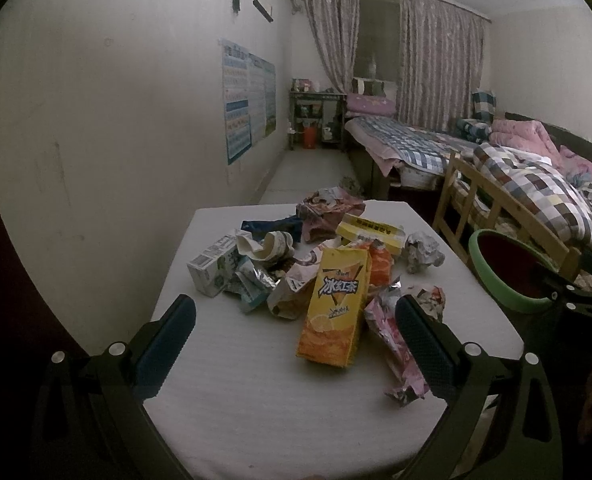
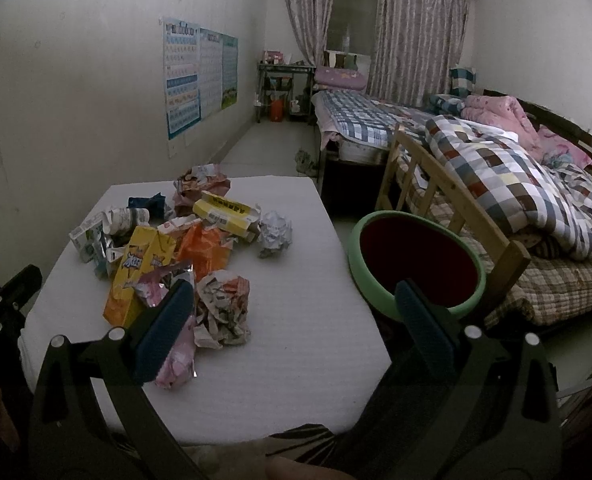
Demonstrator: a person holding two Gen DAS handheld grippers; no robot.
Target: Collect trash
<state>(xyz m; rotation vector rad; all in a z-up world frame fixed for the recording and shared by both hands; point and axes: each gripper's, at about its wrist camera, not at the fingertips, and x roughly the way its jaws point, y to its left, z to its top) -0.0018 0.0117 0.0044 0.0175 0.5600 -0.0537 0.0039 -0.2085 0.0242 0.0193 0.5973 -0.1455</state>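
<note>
the left gripper point(image 1: 296, 344) hangs over the near part of the white table point(image 1: 256, 392) with its jaws spread wide and nothing between them; the right gripper point(image 2: 296, 320) does the same, spread wide and empty, its right finger in front of the bin. just past the left gripper's fingers lies a yellow iced tea carton point(image 1: 334, 312) on its side, and beside it on the right a crumpled pink foil wrapper point(image 1: 392, 344). in the right wrist view a crumpled printed paper wad point(image 2: 224, 308) sits just beyond that gripper's left finger. behind the carton the trash is heaped together: an orange pouch point(image 1: 380, 266), a white milk carton point(image 1: 212, 266) on the left, a crushed paper cup point(image 1: 266, 242), a flattened yellow box point(image 1: 370, 232), a dark blue wrapper point(image 1: 272, 226) and a crumpled pinkish bag point(image 1: 328, 210) at the far edge. a grey paper ball point(image 1: 422, 252) lies a little apart on the right. off the table's right side stands a green-rimmed bin point(image 2: 416, 256) with a dark red inside, next to a wooden bed frame point(image 2: 456, 200). farther back are beds with checked quilts point(image 2: 516, 184), wall charts point(image 2: 198, 72) and curtains point(image 2: 416, 28).
</note>
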